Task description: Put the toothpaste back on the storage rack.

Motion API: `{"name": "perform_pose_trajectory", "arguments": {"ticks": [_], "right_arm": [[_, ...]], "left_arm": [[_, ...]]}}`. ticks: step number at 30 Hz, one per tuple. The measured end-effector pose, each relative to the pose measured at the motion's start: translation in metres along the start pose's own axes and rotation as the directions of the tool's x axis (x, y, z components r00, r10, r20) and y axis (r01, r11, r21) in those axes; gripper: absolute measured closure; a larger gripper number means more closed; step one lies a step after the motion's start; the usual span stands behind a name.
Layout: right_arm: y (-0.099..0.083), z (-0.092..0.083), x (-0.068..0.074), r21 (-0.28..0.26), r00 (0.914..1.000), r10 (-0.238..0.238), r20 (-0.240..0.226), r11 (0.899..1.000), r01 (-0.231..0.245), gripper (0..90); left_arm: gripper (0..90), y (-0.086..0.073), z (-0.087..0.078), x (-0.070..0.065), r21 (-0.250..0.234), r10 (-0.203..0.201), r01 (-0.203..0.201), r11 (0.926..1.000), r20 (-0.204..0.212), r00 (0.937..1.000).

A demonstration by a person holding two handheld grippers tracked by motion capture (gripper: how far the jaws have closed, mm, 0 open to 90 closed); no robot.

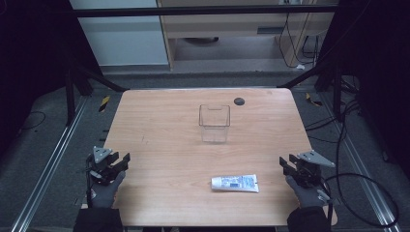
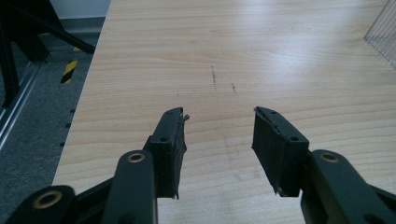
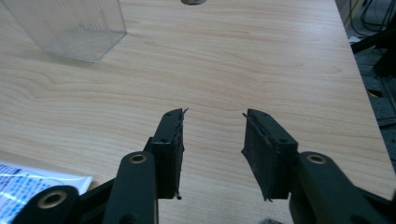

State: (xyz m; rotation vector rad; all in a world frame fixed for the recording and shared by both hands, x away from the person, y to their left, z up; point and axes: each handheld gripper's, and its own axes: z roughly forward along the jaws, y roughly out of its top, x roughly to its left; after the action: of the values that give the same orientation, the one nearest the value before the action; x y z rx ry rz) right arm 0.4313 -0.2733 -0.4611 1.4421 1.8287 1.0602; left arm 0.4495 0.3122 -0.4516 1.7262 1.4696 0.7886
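A clear plastic container (image 1: 214,123) stands upright in the middle of the wooden table (image 1: 164,130). A white and blue tube (image 1: 235,183) lies flat near the front edge. My left gripper (image 1: 123,162) hovers at the table's left edge, its jaws apart with nothing between them (image 2: 218,112). Over the right edge my right gripper (image 1: 285,163) is open too and holds nothing (image 3: 214,113). In the right gripper view the container (image 3: 70,25) is at top left and the tube's end (image 3: 28,186) at bottom left. The container's corner (image 2: 384,32) shows in the left gripper view.
A small dark round disc (image 1: 239,101) sits on the table behind the container. Black frame bars and cables (image 1: 358,179) run on the floor around the table. Bare wood lies between the grippers and the container.
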Motion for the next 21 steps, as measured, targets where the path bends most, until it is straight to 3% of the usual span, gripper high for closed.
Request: {"name": "perform_pose_trajectory", "arguments": {"ticks": [5,11,16,21], "right_arm": [[0.001,-0.005,0.006,0.0,0.9995,0.002,-0.033,1.0,-0.002,65.3],[0.01,-0.009,0.023,-0.004,0.9951,-0.027,-0.096,1.0,0.026,76.9],[0.015,-0.01,0.041,0.019,0.9817,-0.046,-0.185,0.999,0.05,87.1],[0.018,-0.009,0.053,0.033,0.971,-0.056,-0.233,0.997,0.065,90.0]], "left_arm": [[54.4,-0.002,-0.001,0.001,-0.001,-0.006,0.006,1.0,0.017,0.9998],[53.8,-0.001,0.0,-0.004,0.003,0.024,-0.025,0.9997,0.019,0.9995],[53.2,-0.002,0.002,-0.009,0.013,0.055,-0.055,0.9984,0.016,0.9984],[51.5,-0.003,0.005,-0.009,0.029,0.062,-0.062,0.9977,0.011,0.998]]}}
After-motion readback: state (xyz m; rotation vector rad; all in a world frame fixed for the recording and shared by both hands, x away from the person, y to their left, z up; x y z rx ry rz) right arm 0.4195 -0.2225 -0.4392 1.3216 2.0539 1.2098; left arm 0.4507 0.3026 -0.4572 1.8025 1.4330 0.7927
